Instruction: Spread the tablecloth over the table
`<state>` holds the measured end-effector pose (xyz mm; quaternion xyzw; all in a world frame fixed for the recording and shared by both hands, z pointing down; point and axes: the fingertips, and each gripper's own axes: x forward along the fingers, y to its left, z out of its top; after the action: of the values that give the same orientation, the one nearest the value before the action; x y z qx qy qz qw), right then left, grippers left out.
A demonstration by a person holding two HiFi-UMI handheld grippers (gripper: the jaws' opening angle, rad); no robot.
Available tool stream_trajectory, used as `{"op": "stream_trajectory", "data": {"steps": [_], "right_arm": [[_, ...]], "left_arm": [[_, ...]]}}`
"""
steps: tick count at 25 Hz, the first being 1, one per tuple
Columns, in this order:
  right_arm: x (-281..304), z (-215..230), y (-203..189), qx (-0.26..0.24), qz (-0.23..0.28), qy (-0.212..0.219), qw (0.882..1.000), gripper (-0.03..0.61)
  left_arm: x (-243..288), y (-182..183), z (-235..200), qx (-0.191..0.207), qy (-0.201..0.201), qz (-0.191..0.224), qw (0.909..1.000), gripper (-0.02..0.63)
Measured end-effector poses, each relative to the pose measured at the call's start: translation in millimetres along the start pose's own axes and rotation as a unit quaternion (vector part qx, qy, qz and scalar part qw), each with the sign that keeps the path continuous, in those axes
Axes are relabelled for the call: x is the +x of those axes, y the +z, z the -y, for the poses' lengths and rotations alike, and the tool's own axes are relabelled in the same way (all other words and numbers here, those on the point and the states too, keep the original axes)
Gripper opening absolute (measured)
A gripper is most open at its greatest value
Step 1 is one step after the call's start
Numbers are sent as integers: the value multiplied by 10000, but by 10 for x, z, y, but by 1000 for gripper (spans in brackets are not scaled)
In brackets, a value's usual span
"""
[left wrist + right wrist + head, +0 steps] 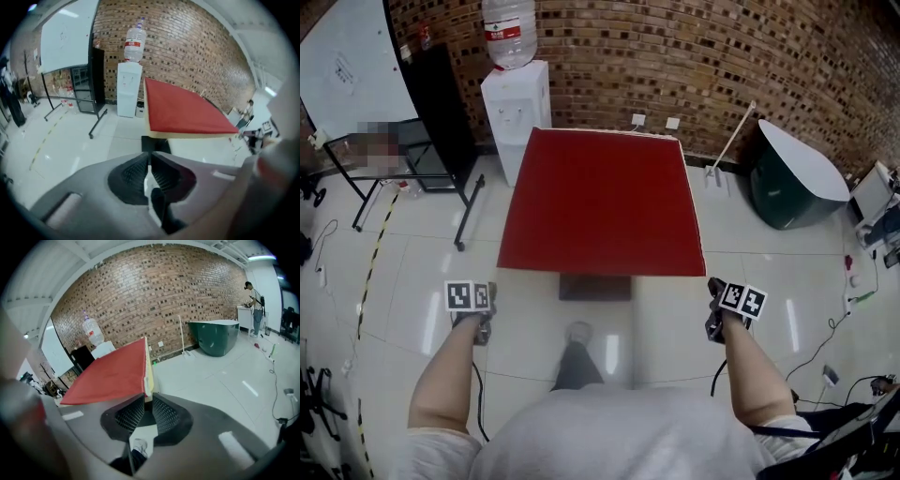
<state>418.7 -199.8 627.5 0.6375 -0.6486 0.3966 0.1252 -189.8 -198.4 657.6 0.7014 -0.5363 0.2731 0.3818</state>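
Observation:
A red tablecloth lies flat over the square table and covers its top; it also shows in the left gripper view and the right gripper view. The table's cream edge peeks out under the near hem. My left gripper hangs over the floor, short of the table's near left corner. Its jaws meet at the tips with nothing between them. My right gripper is off the near right corner. Its pads stand slightly apart and hold nothing.
A white water dispenser stands at the table's far left corner, with a whiteboard on a black stand beyond it. A green tub sits to the right. Cables run over the floor at the right. A person stands far off.

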Motion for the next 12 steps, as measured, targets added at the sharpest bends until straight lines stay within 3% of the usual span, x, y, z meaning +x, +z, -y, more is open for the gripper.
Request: {"op": "stream_trajectory", "data": {"steps": [2, 5, 8, 12], "right_arm": [[-232, -299, 21, -123, 199, 391, 9990, 27], [-658, -1059, -16, -759, 190, 1492, 9857, 2], [-1242, -1873, -181, -1360, -121, 2921, 9466, 0], [-1951, -2608, -426, -1992, -386, 3977, 8948, 0]], "left_arm": [[-217, 84, 402, -209, -748, 309, 9965, 2], [-695, 292, 1195, 40, -1834, 819, 9796, 2], [-1187, 404, 2007, 566, -2802, 1005, 9530, 2], [-1799, 389, 2937, 1380, -3774, 1305, 9063, 2]]}}
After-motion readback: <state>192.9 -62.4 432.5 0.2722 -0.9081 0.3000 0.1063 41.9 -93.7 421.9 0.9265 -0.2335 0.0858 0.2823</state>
